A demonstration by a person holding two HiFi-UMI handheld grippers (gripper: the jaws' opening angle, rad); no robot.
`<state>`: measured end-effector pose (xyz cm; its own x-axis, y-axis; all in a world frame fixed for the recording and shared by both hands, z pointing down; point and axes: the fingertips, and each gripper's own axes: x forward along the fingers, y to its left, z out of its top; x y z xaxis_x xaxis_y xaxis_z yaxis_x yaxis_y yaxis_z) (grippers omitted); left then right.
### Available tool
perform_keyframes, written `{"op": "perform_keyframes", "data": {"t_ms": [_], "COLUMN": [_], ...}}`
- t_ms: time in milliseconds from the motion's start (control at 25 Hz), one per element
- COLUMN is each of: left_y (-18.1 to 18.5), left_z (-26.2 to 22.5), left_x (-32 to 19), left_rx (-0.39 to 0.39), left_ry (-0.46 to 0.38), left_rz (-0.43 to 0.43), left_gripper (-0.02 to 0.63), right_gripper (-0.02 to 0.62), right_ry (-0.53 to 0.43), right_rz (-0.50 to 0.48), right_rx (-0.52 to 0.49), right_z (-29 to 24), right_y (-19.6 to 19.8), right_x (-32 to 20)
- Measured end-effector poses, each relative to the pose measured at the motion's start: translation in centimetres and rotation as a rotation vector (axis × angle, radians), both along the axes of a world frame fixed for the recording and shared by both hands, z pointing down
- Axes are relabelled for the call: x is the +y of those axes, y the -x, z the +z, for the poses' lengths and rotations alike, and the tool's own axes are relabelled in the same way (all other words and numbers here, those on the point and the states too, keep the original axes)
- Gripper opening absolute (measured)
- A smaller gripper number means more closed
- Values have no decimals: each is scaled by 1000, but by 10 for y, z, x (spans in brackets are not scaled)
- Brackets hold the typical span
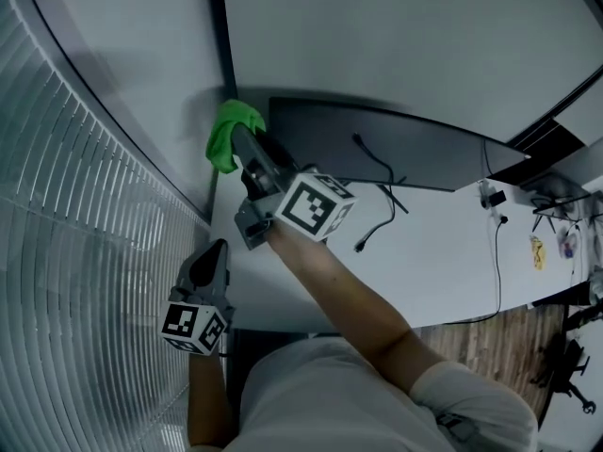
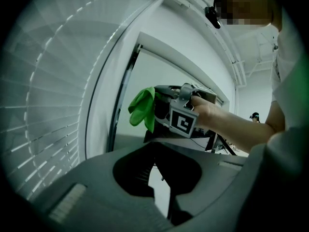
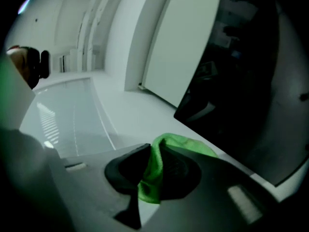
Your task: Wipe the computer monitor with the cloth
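Note:
The dark monitor (image 1: pixel 415 144) stands at the back of the white desk (image 1: pixel 443 252). A bright green cloth (image 1: pixel 226 130) is bunched at the monitor's left end, and my right gripper (image 1: pixel 243 139) is shut on it. In the right gripper view the cloth (image 3: pixel 181 143) is folded between the jaws of my right gripper (image 3: pixel 152 170), beside the black screen (image 3: pixel 241 81). My left gripper (image 1: pixel 217 252) hangs lower at the desk's left corner, jaws together and holding nothing. From the left gripper (image 2: pixel 155 170) view, the cloth (image 2: pixel 142 108) and the right gripper's marker cube (image 2: pixel 183 121) lie ahead.
Slatted blinds (image 1: pixel 75 252) curve along the left side. A dark vertical frame (image 1: pixel 221 36) runs behind the cloth. Black cables (image 1: pixel 382 191) trail over the desk in front of the monitor. Small items (image 1: pixel 537 250) sit at the desk's right end, above wooden floor (image 1: pixel 490 342).

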<state>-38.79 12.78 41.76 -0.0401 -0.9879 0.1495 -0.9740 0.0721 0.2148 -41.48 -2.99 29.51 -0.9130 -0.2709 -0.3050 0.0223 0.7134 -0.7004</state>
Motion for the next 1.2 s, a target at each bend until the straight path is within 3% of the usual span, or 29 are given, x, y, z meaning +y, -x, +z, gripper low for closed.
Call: {"op": "perform_keyframes", "data": {"t_ms": [320, 560, 840, 1200], "left_y": [3, 6, 8, 14], "left_z": [-3, 2, 14, 20], "left_x": [-10, -11, -15, -9], "left_rx": [-1, 0, 7, 19], "left_ry": [29, 37, 55, 109], "left_rz": [22, 23, 28, 10], "left_gripper": [9, 9, 9, 9], "right_gripper": [58, 58, 58, 58], "right_ry": [225, 279, 317, 394], "right_rz": [71, 116, 131, 138], "right_rx": [-210, -308, -327, -266], "right_z": [-3, -2, 12, 60], "right_y": [-7, -14, -11, -8], "right_x": [-30, -36, -41, -46]}}
